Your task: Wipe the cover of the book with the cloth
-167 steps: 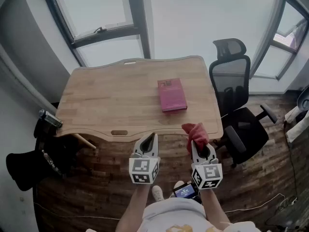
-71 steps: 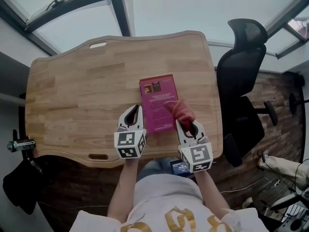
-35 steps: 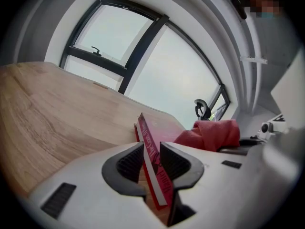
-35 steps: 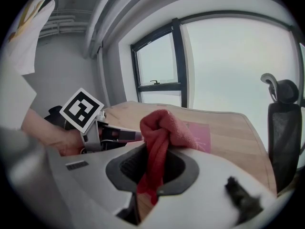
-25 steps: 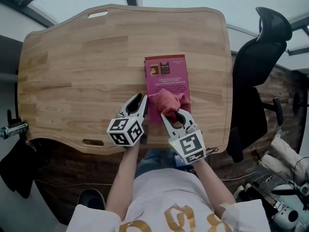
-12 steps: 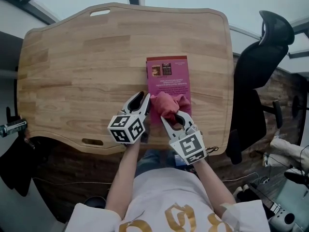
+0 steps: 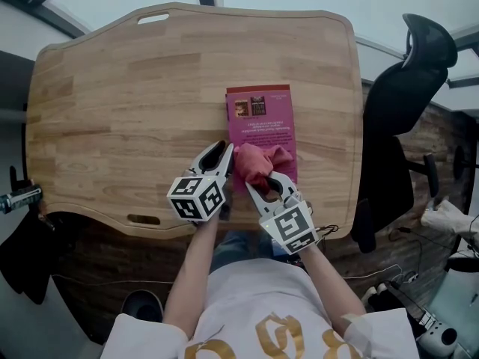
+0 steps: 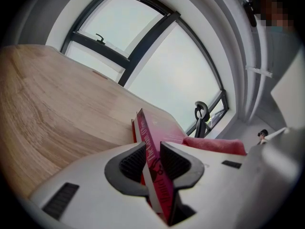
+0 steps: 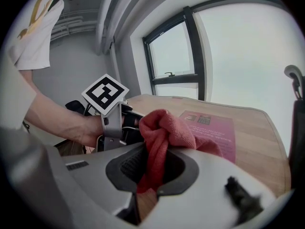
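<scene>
A magenta book (image 7: 262, 122) lies flat on the wooden table (image 7: 135, 103), near its front right. My left gripper (image 7: 222, 157) is shut on the book's near left edge; in the left gripper view the book's spine (image 8: 151, 163) sits pinched between the jaws. My right gripper (image 7: 263, 184) is shut on a red cloth (image 7: 260, 163), which rests bunched on the near part of the cover. In the right gripper view the red cloth (image 9: 162, 137) rises out of the jaws, with the book (image 9: 212, 130) beyond it and the left gripper's marker cube (image 9: 105, 94) to the left.
A black office chair (image 7: 404, 103) stands close to the table's right edge. Large windows run along the table's far side. A dark object on a stand (image 7: 19, 197) sits off the left front corner. The table's left half is bare wood.
The red cloth has slid a little toward the near left of the cover with the right gripper. The left gripper holds the book's edge as before.
</scene>
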A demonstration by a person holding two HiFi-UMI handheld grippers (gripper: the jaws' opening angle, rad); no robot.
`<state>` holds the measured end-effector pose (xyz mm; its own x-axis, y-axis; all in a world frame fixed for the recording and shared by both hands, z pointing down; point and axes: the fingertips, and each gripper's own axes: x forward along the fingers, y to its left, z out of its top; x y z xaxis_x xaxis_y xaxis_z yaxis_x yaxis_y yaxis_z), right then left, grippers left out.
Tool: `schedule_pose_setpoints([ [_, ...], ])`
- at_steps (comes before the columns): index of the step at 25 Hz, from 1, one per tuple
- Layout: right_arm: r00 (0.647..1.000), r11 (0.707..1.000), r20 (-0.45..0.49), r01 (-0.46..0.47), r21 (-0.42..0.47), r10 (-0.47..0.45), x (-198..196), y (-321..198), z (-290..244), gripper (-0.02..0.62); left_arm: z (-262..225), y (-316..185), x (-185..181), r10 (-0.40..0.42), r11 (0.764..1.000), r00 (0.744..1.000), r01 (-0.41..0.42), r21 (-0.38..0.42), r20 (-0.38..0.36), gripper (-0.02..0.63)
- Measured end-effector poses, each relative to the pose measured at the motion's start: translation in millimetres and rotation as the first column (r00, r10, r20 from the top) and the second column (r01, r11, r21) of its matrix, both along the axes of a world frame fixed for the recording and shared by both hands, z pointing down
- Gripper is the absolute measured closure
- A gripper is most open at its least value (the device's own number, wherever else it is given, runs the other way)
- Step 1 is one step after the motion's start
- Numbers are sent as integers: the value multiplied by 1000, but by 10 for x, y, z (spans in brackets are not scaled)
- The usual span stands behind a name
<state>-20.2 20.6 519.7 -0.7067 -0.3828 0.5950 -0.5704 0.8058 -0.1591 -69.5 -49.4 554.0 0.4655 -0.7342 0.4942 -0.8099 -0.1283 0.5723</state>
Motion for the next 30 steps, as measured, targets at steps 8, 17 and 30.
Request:
schedule_pose_setpoints([
  [8, 998, 999, -27, 52, -5, -52, -58, 47, 43, 537, -11, -1, 33, 23, 1000, 999, -23, 8, 33, 528],
  [17, 995, 995, -44, 93, -28, -94, -90, 98, 111, 537, -23, -3, 58, 35, 999, 999, -36, 12, 22, 549],
  [30, 982, 991, -156, 90, -99, -105, -82, 68, 260, 537, -18, 2, 92, 79, 997, 997, -79, -6, 15, 561],
])
